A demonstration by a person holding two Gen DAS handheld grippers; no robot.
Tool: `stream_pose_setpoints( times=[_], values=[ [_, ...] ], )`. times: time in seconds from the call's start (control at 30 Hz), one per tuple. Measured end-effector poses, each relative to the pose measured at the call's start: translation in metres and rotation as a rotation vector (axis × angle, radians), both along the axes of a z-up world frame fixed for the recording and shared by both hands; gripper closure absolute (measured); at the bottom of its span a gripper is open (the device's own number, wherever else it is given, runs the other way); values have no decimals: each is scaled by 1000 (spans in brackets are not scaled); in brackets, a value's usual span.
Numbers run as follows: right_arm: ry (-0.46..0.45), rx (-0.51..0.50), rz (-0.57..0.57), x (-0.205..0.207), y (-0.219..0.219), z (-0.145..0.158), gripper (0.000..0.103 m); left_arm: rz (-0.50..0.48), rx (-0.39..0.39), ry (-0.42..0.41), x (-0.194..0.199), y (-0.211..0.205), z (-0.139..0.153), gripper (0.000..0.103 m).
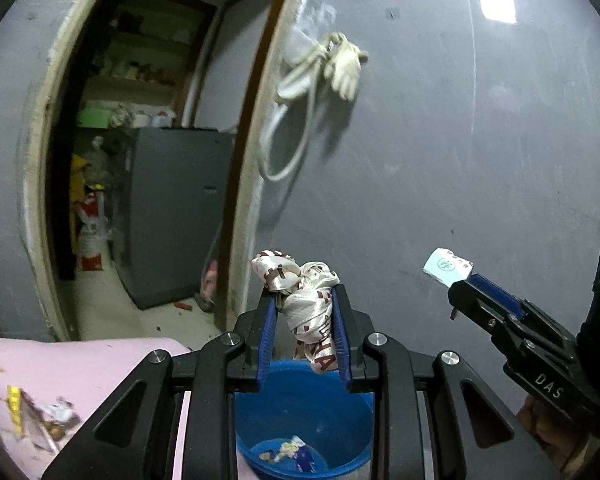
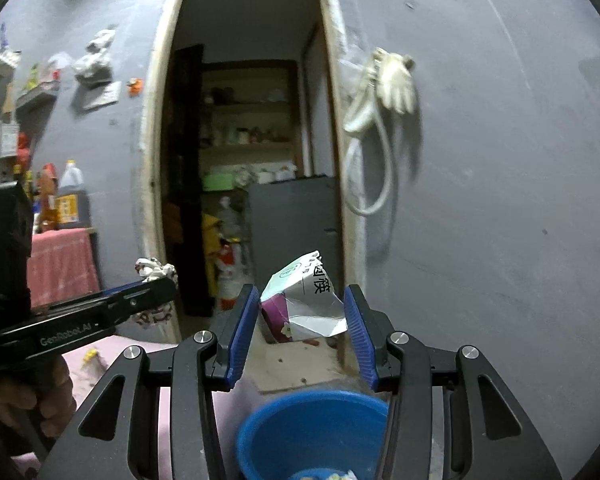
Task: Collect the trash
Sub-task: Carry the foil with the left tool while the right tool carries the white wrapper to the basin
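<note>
Left tongs [image 1: 305, 300] clamped on crumpled white wrapper with brown print [image 1: 300, 280], held up in air right above blue bucket [image 1: 304, 412]. Right tongs [image 2: 302, 308] pinching folded white-green paper packet [image 2: 304, 296], also up over bucket rim [image 2: 260, 420]. Few scraps already in bucket bottom. Pink desk [image 1: 80, 364] beside bucket, near edge littered with bits of trash [image 1: 40, 416]. Grey wall, open doorway [image 2: 252, 160], glove [image 1: 346, 68] hanging beside it.

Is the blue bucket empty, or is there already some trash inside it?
Not empty. In the left wrist view, the blue bucket already holds a few colourful wrapper scraps on its bottom; most of it is free.
</note>
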State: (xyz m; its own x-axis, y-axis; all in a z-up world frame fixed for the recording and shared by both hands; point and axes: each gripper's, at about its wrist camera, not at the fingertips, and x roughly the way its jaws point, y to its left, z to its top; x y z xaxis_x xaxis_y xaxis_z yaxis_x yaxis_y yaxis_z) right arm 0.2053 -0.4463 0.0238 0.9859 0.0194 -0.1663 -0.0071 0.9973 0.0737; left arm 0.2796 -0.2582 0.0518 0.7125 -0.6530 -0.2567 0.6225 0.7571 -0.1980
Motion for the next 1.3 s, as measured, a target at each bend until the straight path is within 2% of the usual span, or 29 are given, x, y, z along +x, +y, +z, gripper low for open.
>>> stream_pose_setpoints(
  times=[0.1, 0.33, 0.6, 0.8, 1.03, 1.3],
  values=[
    [32, 20, -26, 1, -17, -15, 61, -19, 34, 35, 10, -22, -14, 80],
    [144, 67, -45, 12, -36, -54, 61, -37, 108, 200, 40, -54, -65, 80],
    [275, 97, -37, 29, -41, -97, 60, -42, 173, 397, 66, -66, -126, 80],
    [365, 147, -23, 46, -44, -122, 60, -31, 201, 496, 83, -66, -154, 79],
    [423, 193, -26, 58, -50, -135, 59, -32, 204, 560, 88, -62, -166, 67],
    [427, 204, -41, 54, -53, -131, 53, -21, 188, 557, 80, -57, -146, 58]
  ],
)
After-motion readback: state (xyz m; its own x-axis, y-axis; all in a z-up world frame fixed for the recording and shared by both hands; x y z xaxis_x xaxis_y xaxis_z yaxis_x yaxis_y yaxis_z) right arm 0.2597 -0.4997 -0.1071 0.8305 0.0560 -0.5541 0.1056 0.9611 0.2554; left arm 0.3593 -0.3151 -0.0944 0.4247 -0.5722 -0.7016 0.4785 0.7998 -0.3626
